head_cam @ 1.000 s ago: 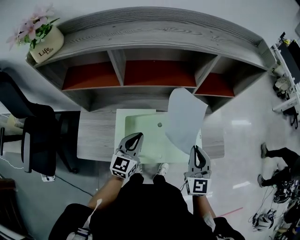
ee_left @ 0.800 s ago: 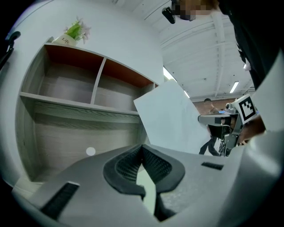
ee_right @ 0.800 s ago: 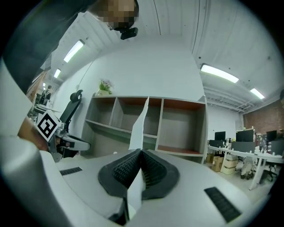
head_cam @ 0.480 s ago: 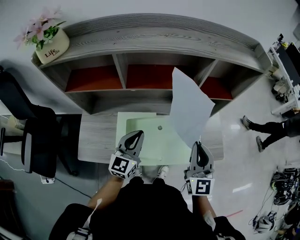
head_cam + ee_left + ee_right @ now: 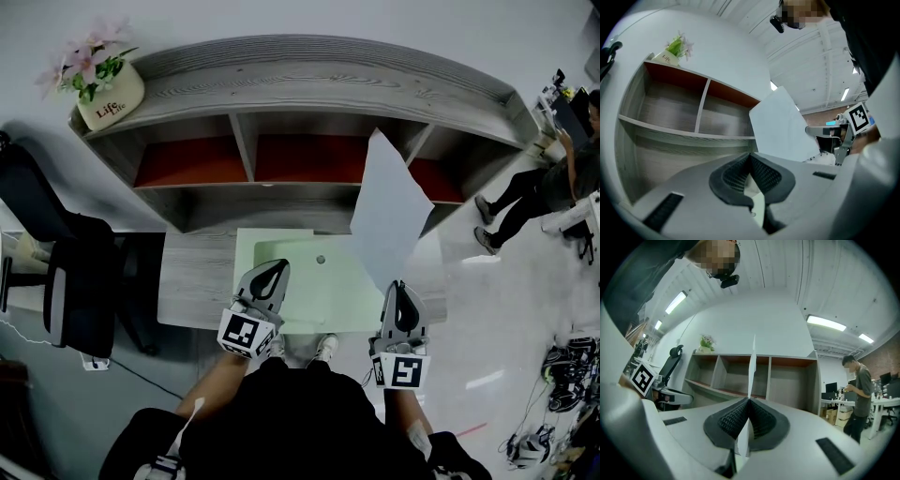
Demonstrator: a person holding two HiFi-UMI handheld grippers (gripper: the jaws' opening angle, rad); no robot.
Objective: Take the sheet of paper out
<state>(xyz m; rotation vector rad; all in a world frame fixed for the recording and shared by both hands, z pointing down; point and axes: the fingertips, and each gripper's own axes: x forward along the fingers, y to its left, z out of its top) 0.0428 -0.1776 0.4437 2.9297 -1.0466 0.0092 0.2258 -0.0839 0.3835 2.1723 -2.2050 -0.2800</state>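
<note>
A white sheet of paper [image 5: 389,211] stands up in the air over the right end of the desk, and my right gripper [image 5: 400,287] is shut on its lower corner. In the right gripper view the paper [image 5: 752,366] shows edge-on, rising from between the closed pads [image 5: 736,420]. A pale green folder [image 5: 291,267] with a snap button lies flat on the grey desk [image 5: 192,281]. My left gripper [image 5: 274,270] hovers over the folder's near left part, jaws shut with nothing pinched. From the left gripper view [image 5: 750,155] the paper [image 5: 783,126] and right gripper [image 5: 829,133] show at right.
A grey wooden shelf unit [image 5: 309,89] with red-backed compartments stands behind the desk, a flower pot [image 5: 108,94] on its left end. A black office chair [image 5: 56,272] is at the left. A person [image 5: 553,178] stands at the far right by other desks.
The right gripper has lifted, carrying the paper higher and more upright in front of the shelf. The left gripper rose slightly. A person at the right has walked further back.
</note>
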